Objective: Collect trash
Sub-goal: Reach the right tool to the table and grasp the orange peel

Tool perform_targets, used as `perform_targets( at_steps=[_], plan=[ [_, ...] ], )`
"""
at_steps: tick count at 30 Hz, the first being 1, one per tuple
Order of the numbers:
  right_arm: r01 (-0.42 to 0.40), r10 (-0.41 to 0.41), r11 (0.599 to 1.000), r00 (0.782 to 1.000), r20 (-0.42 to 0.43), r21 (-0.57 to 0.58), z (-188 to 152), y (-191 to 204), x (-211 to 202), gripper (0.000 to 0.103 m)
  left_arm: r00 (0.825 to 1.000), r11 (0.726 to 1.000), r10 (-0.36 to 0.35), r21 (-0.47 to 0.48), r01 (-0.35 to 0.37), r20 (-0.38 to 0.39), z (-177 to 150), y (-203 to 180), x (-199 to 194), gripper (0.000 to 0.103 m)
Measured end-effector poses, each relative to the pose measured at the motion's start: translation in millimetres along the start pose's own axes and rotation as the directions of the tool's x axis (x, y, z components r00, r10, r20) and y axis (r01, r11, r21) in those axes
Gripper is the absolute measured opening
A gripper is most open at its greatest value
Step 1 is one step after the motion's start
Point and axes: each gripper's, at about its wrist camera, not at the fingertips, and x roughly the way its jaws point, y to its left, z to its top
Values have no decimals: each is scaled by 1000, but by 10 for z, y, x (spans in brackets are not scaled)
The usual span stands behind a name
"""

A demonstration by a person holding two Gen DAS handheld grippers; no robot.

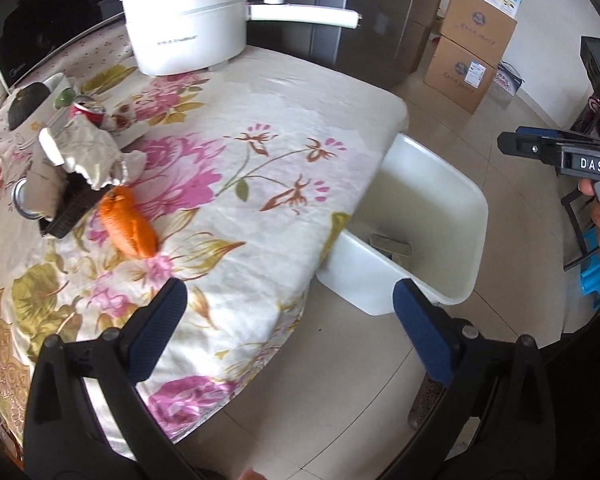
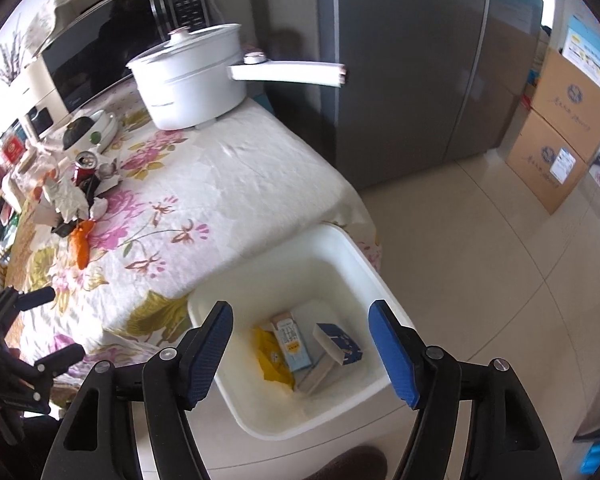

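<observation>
Both grippers, left (image 1: 290, 312) and right (image 2: 300, 340), hang spread and empty, right over the bin (image 2: 352, 248) holding cartons, so next grab looks like the orange scrap (image 1: 128, 222) or maybe crumpled paper (image 1: 88, 152) at ten o'clock.

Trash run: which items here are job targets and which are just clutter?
Job: crumpled paper, red can, orange peel, white bin with cartons.
Clutter: white pot, microwave, cardboard boxes, fridge.
</observation>
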Motion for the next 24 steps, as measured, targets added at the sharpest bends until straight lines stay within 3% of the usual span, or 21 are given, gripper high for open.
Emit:
perform_targets(
  at_steps=[7,13,24],
  plan=[
    [-27,27,999,1000,13,-38,151,416,48,75,999,991,19,-133,-14,31,-92,551,-161,102],
    [-48,49,998,999,24,-49,272,761,113,79,992,975,108,-200,-92,70,-193,995,-252,102],
    [-70,69,994,998,-14,-80,424,1402,440,82,979,904,199,-395,-166,45,-254,1879,-309,102]
  ],
)
